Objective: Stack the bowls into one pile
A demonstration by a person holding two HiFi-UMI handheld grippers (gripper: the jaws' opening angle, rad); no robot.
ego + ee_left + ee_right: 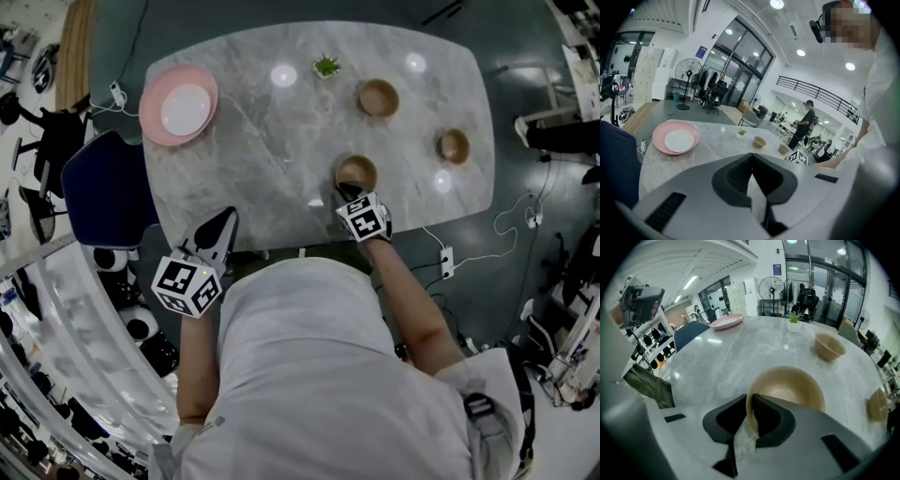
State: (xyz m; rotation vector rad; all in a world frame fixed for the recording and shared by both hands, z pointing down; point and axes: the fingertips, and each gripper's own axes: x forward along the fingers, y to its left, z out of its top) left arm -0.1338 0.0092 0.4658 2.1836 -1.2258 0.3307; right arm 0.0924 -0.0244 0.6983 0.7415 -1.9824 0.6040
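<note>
While the right gripper pinches the near bowl by its near rim, one pad inside the wall and one outside, that bowl sits upright on the table, just in from the near edge and right of its middle. The far bowl stands toward the far edge, right of the plant. The third bowl stands by the right edge. All three are well apart and none is stacked.

The left gripper hangs over the near edge toward the left corner. Its jaws are pressed together with nothing between them. A pink plate with a white plate on it lies at the far left corner. A blue chair stands beside the left edge.
</note>
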